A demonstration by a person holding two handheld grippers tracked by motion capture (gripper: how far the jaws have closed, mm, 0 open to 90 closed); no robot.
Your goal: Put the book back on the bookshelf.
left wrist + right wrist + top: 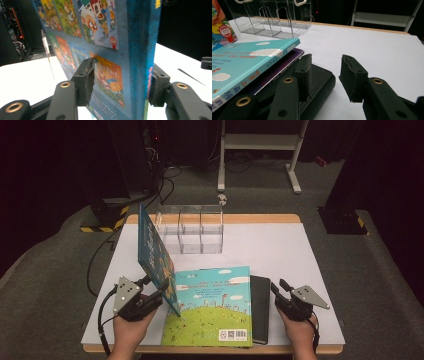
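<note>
Nearest the camera, the left hand-held gripper [156, 292] grips the lower edge of a dark-blue picture book [155, 255], its jaws pressing on both covers while the book stands tilted on the white tabletop [280, 250], just left of a stack of books. On that stack a light-blue picture book [212, 307] lies flat on top, with a black notebook [260, 307] showing along its right side. Beside the notebook, the right hand-held gripper [280, 287] hovers with open jaws gripping nothing, and a clear three-slot organizer [192, 227] stands at the far edge.
</note>
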